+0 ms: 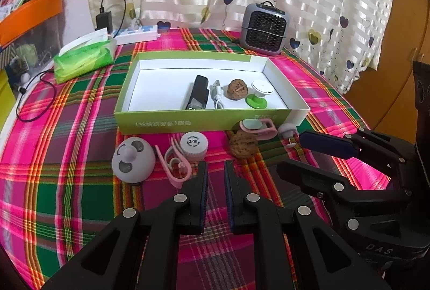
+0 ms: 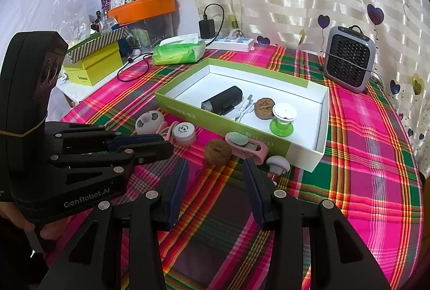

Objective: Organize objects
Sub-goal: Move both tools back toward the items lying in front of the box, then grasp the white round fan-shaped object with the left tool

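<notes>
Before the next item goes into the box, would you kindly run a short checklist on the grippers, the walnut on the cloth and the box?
1. Right gripper open with nothing between its jaws: ok.
2. Left gripper empty, jaws nearly together: ok.
3. Walnut on the cloth lies free, though a pink clip sits close beside it: ok.
4. Box has bare floor on its left half: ok.
5. Whether the pink clip touches the walnut: cannot tell.

Woven plaid tablecloth, matt cardboard box, rough-shelled walnut
</notes>
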Available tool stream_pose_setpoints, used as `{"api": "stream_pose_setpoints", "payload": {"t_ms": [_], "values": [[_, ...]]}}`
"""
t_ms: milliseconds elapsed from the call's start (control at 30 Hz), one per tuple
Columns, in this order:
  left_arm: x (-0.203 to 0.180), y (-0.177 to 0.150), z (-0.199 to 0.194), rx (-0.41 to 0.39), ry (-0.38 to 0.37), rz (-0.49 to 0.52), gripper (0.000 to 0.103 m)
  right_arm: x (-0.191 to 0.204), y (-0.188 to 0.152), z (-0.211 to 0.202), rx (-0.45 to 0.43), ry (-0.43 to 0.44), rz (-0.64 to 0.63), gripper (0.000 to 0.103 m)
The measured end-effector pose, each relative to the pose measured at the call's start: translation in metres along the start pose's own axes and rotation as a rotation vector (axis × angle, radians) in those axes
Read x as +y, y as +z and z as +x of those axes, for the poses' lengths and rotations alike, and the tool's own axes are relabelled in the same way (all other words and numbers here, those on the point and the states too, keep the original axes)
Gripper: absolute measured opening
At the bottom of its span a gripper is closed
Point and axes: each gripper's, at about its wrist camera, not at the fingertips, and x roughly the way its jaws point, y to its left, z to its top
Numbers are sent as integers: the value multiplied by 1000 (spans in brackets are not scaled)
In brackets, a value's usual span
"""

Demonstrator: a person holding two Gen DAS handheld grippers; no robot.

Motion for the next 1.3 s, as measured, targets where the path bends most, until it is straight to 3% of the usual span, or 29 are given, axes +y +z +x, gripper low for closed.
{"api": "stream_pose_setpoints", "payload": {"t_ms": [367, 700, 1100, 1233, 1300], "values": [[9, -2, 1, 16, -9, -18, 20, -5, 0, 6, 23, 16, 25, 43], [20, -5, -3, 10, 0, -32, 21, -7, -1, 12, 37, 26, 33, 43], [49, -2, -17, -36, 71, -71, 22, 0, 0, 17, 49, 43, 20, 43], [62, 2, -16, -47, 91, -89, 32, 1, 1, 19, 54, 44, 16, 43], [66, 4, -14, -49, 93, -97, 33, 2, 1, 20, 56, 46, 15, 43]]}}
